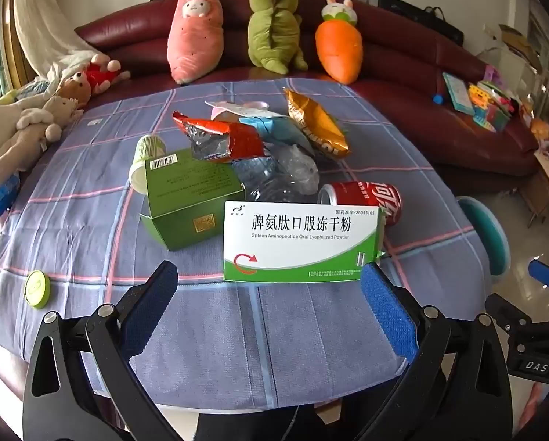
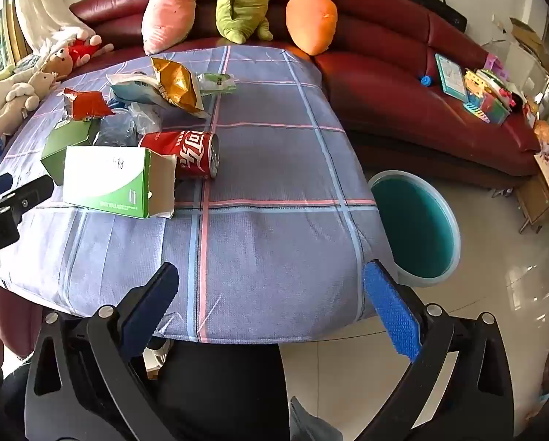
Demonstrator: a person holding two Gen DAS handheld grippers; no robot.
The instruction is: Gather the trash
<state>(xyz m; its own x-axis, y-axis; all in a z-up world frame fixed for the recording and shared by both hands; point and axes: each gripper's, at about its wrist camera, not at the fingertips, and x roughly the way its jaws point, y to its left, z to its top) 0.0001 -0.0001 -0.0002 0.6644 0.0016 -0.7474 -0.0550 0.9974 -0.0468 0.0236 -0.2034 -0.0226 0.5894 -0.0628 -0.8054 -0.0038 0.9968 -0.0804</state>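
A heap of trash lies on the checked tablecloth (image 1: pixel 90 228). Nearest my left gripper (image 1: pixel 268 275) stands a white and green medicine box (image 1: pixel 300 242), just beyond its open fingers. Behind it are a green carton (image 1: pixel 186 198), a red cola can (image 1: pixel 362 194) on its side, a crumpled clear bottle (image 1: pixel 278 176), a red snack bag (image 1: pixel 223 139), a gold snack bag (image 1: pixel 314 125) and a paper cup (image 1: pixel 145 161). My right gripper (image 2: pixel 270 279) hangs open over the table's near right corner, holding nothing. The can (image 2: pixel 190 154) and box (image 2: pixel 109 180) lie to its upper left.
A teal round bin (image 2: pixel 414 224) stands on the tiled floor right of the table. A dark red sofa (image 2: pixel 392 84) with plush toys (image 1: pixel 195 33) runs behind. A green lid (image 1: pixel 37 288) lies at the table's left. More soft toys (image 1: pixel 28 125) crowd the left edge.
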